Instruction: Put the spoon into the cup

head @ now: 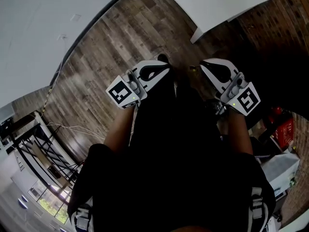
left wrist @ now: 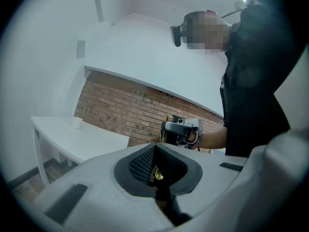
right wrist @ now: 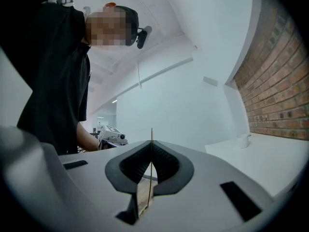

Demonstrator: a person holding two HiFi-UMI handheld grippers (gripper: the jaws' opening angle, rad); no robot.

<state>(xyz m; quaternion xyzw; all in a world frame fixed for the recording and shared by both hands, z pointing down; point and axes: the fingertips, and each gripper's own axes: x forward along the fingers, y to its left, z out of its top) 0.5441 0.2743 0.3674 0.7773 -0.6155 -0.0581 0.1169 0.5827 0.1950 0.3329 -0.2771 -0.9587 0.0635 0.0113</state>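
A thin golden spoon (right wrist: 151, 135) stands upright, edge-on, pinched in my shut right gripper (right wrist: 151, 153); in the head view a golden glint (head: 192, 69) shows beside that gripper (head: 203, 65). The white cup (right wrist: 244, 140) stands far off on a white table (right wrist: 273, 161), and it also shows as a small cup (left wrist: 76, 123) in the left gripper view. My left gripper (left wrist: 157, 164) is shut with a small golden piece (left wrist: 158, 175) between its pads; what that piece is I cannot tell. Both grippers are held level before the body, the left gripper (head: 165, 65) facing the right.
A wooden floor (head: 111, 47) lies below. The white table (head: 212, 4) stands against a brick wall (left wrist: 125, 110). The person's dark clothing (head: 183, 168) fills the lower head view. Shelving (head: 34, 149) is at the left and red and white boxes (head: 282, 144) at the right.
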